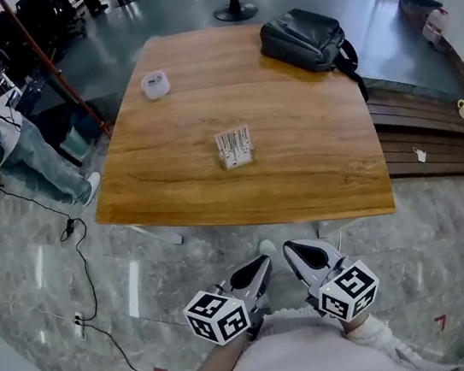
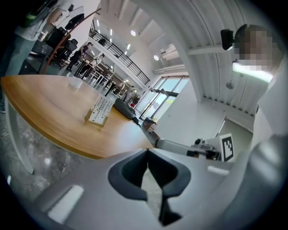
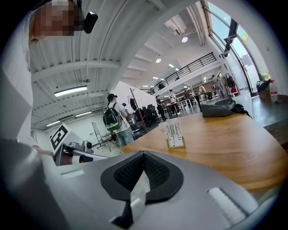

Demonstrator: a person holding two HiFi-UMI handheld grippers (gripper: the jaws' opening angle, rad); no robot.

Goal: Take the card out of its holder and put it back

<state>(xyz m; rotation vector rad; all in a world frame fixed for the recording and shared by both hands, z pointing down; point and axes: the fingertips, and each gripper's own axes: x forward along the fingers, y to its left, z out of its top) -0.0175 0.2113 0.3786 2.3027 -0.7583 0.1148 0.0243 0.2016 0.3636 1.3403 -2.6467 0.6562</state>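
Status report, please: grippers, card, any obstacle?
Left gripper, right gripper shut, empty, short of brown wooden table. White card in small wooden holder, mid-table. Nothing blocking.

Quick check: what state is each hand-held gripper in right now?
Left hand-held gripper: closed, holding nothing.
Right hand-held gripper: closed, holding nothing.
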